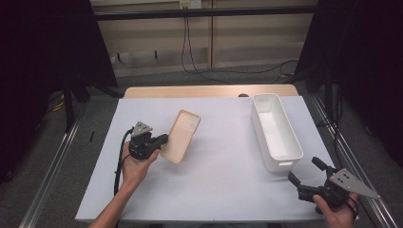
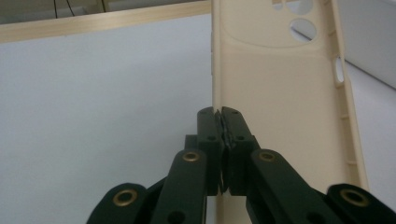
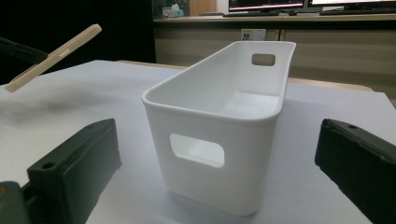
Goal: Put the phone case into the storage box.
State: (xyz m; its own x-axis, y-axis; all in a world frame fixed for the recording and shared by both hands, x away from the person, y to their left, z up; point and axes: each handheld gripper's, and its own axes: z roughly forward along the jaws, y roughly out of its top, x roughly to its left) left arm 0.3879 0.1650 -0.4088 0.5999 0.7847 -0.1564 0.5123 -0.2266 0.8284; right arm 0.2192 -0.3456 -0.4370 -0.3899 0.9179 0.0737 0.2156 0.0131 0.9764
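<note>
A beige phone case (image 1: 181, 135) hangs above the white table sheet, left of centre in the high view. My left gripper (image 1: 163, 140) is shut on the case's long left edge. In the left gripper view the two black jaws pinch that thin side wall (image 2: 219, 113), and the case (image 2: 280, 88) stretches away with its camera cut-outs at the top. The right gripper view catches the case (image 3: 51, 58) tilted in the air at the far left. My right gripper (image 1: 305, 176) rests at the table's front right with its jaws wide apart and nothing between them.
A white rectangular bin (image 1: 275, 130) with handle slots stands empty at the right of the table; it sits just ahead of the right gripper (image 3: 219, 130). The white sheet (image 1: 223, 166) covers a wooden tabletop (image 1: 204, 91). Cables trail on the floor behind.
</note>
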